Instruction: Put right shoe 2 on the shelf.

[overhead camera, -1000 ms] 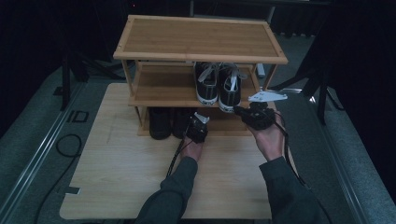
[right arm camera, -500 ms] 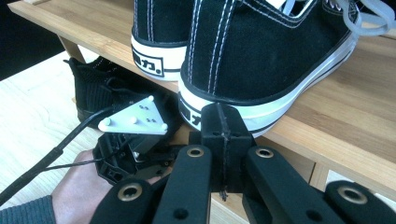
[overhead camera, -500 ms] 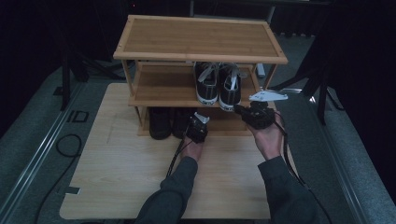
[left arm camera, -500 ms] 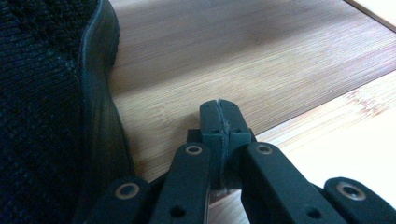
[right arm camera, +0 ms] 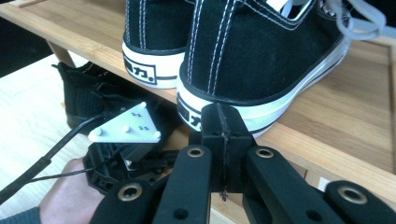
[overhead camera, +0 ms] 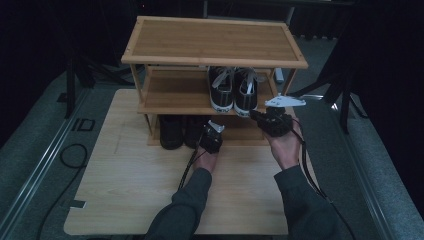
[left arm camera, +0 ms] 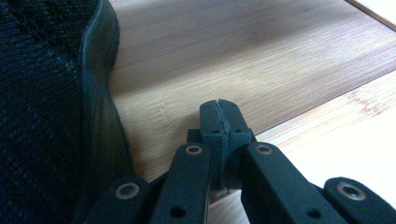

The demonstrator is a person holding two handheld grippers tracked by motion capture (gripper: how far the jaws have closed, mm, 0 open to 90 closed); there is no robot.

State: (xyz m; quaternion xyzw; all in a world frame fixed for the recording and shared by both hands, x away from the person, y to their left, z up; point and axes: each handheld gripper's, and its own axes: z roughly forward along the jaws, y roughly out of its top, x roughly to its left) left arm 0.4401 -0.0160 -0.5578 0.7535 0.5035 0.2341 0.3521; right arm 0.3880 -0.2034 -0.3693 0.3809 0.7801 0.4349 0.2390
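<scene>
Left gripper (overhead camera: 212, 136): jaws closed on nothing, at the bottom shelf beside a black shoe (left arm camera: 46, 93).
Right gripper (overhead camera: 257, 116): jaws closed, empty, at the sneaker's (right arm camera: 261, 56) heel.

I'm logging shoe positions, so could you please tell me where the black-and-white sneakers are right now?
In the high view, the black-and-white sneakers stand side by side on the right part of the shoe rack's middle shelf, heels outward, just beyond the right gripper.

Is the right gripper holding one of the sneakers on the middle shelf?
No, the right gripper is shut on nothing, just short of the nearest sneaker's heel.
</scene>
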